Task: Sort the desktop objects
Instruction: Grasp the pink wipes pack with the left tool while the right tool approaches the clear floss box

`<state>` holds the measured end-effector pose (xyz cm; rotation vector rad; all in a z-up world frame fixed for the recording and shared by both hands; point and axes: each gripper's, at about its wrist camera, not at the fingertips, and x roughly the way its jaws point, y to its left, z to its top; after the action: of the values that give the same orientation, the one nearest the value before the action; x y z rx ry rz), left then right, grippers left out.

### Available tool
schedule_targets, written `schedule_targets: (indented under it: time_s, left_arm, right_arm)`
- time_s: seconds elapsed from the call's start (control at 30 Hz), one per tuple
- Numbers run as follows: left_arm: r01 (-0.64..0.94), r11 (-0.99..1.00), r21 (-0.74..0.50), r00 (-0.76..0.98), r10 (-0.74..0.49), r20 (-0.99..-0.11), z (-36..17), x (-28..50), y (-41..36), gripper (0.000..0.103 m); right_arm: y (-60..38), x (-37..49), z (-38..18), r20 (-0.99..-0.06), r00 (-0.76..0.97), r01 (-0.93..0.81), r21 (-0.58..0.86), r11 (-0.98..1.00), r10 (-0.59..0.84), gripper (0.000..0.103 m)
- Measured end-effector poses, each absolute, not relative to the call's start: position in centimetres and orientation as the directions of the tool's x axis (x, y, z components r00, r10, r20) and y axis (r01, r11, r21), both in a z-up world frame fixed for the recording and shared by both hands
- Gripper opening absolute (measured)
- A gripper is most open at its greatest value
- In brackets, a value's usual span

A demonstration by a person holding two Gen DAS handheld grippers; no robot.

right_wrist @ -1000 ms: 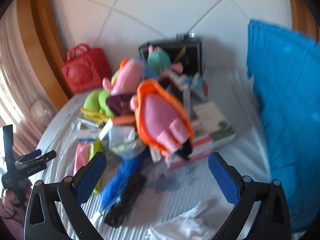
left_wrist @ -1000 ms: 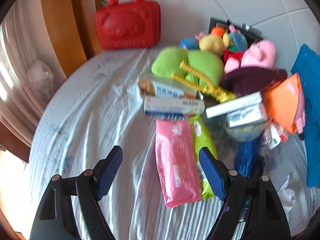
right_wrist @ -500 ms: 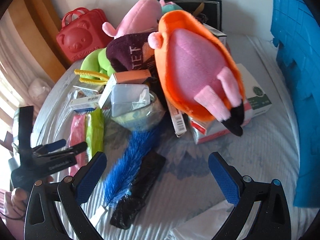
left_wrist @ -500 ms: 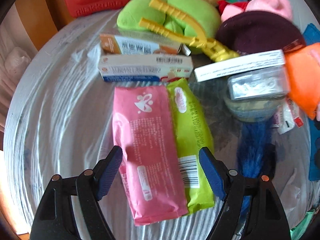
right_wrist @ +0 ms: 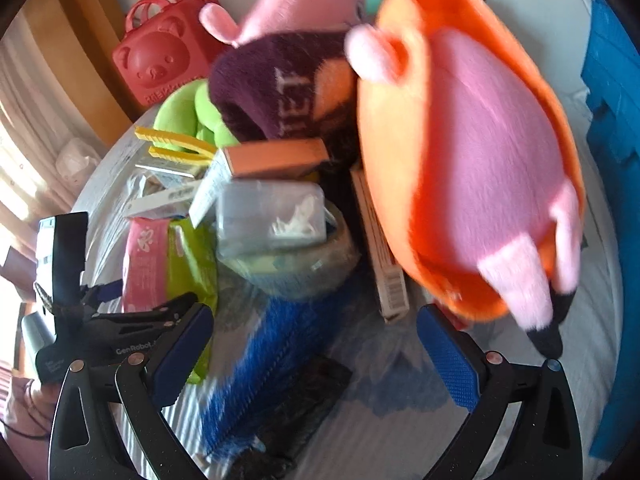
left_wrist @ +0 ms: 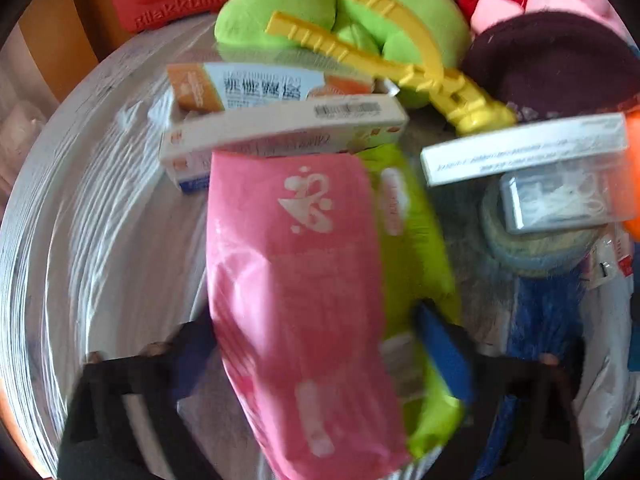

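Left wrist view: left gripper [left_wrist: 316, 364], jaws spread wide, straddles the pink pouch [left_wrist: 300, 292] lying flat beside the green pouch [left_wrist: 416, 256]; nothing gripped. Close on pink only. Right gripper [right_wrist: 316, 356] open, empty.

— The pink packet [left_wrist: 296, 280] looks like soft plastic film with a faint sheen; the green packet [left_wrist: 412, 240] beside it the same.

— The boxes [left_wrist: 280, 128] are printed card, smooth; the yellow tongs [left_wrist: 384, 52] hard glossy plastic.

— The orange plush [right_wrist: 472, 160] is fuzzy cloth, matt; the red case [right_wrist: 160, 56] moulded plastic; the bed sheet [left_wrist: 80, 220] is crinkled cloth.
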<state>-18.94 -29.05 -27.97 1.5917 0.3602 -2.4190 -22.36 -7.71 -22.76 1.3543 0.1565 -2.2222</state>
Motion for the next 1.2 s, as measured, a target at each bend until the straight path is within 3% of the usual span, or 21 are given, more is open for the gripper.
schedule_targets:
  time_s: [0.1, 0.17, 0.2, 0.23, 0.3, 0.57, 0.6, 0.63, 0.67, 0.77, 0.83, 0.9, 0.97, 1.03, 1.07, 1.13, 1.2]
  left_arm:
    - [0.322, -0.94, -0.117, -0.427, -0.034, -0.904, -26.2, -18.5, -29.7, 0.046]
    - [0.312, -0.94, -0.138, -0.447, -0.018, -0.894, -25.0, -18.3, -29.8, 0.035]
    - [0.301, -0.943, -0.142, -0.464, -0.015, -0.886, -24.4, -18.3, -29.6, 0.03]
    - [0.289, -0.948, -0.137, -0.477, -0.018, -0.879, -23.8, -18.3, -29.3, 0.027]
    - [0.266, -0.953, -0.142, -0.489, -0.006, -0.872, -23.3, -18.3, -28.7, 0.025]
    - [0.229, -0.968, -0.103, -0.522, -0.032, -0.852, -20.9, -18.4, -26.5, 0.02]
    - [0.233, -0.968, -0.098, -0.527, -0.041, -0.849, -20.6, -18.4, -26.8, 0.019]
    - [0.235, -0.968, -0.092, -0.535, -0.05, -0.843, -20.3, -18.1, -26.7, 0.019]
    - [0.235, -0.968, -0.09, -0.539, -0.052, -0.841, -20.4, -18.3, -26.7, 0.019]
    - [0.236, -0.968, -0.087, -0.54, -0.056, -0.84, -20.4, -18.6, -26.6, 0.018]
    - [0.239, -0.968, -0.082, -0.535, -0.061, -0.843, -20.7, -18.6, -26.5, 0.018]
    - [0.238, -0.969, -0.072, -0.536, -0.07, -0.841, -20.8, -18.5, -25.9, 0.018]
    - [0.239, -0.97, -0.047, -0.539, -0.092, -0.838, -20.4, -18.4, -25.3, 0.018]
    - [0.242, -0.969, -0.04, -0.545, -0.102, -0.832, -19.9, -18.2, -25.1, 0.018]
    - [0.244, -0.969, -0.042, -0.549, -0.103, -0.829, -19.6, -17.9, -24.9, 0.018]
    - [0.242, -0.969, -0.039, -0.56, -0.107, -0.822, -19.0, -17.4, -24.6, 0.018]
    - [0.241, -0.97, -0.029, -0.565, -0.116, -0.817, -18.6, -16.8, -24.4, 0.018]
  right_arm:
    - [-8.4, -22.6, -21.5, -0.83, -0.387, 0.51, 0.171, -0.843, -0.403, 0.103]
    - [-8.4, -22.9, -21.0, -0.82, -0.386, 0.511, 0.192, -0.838, -0.424, 0.102]
    - [-8.6, -23.2, -20.9, -0.821, -0.385, 0.509, 0.193, -0.839, -0.422, 0.096]
    - [-8.7, -23.3, -20.9, -0.821, -0.385, 0.511, 0.191, -0.838, -0.421, 0.082]
    - [-9.0, -23.8, -20.9, -0.82, -0.394, 0.511, 0.18, -0.841, -0.415, 0.071]
    - [-10.7, -24.3, -20.8, -0.817, -0.411, 0.551, 0.13, -0.825, -0.404, 0.079]
    - [-11.0, -24.3, -20.8, -0.818, -0.419, 0.553, 0.115, -0.825, -0.395, 0.072]
    - [-11.1, -24.1, -20.5, -0.811, -0.424, 0.559, 0.115, -0.821, -0.403, 0.056]
    - [-11.1, -24.0, -20.4, -0.807, -0.422, 0.566, 0.121, -0.816, -0.413, 0.052]
    - [-11.4, -24.4, -20.6, -0.82, -0.408, 0.569, 0.116, -0.814, -0.403, 0.053]
    - [-11.8, -24.8, -21.2, -0.832, -0.393, 0.57, 0.115, -0.814, -0.392, 0.064]
    - [-12.2, -24.8, -21.7, -0.835, -0.396, 0.577, 0.096, -0.811, -0.381, 0.065]
    - [-12.4, -24.4, -21.4, -0.83, -0.41, 0.588, 0.075, -0.805, -0.377, 0.058]
    - [-12.2, -23.9, -20.9, -0.819, -0.413, 0.599, 0.085, -0.796, -0.398, 0.032]
    - [-11.9, -23.6, -20.3, -0.808, -0.427, 0.601, 0.083, -0.795, -0.407, 0.027]
    - [-11.5, -23.1, -19.5, -0.788, -0.428, 0.608, 0.111, -0.786, -0.442, 0.005]
    - [-11.2, -22.6, -18.9, -0.78, -0.412, 0.628, 0.131, -0.767, -0.471, 0.004]
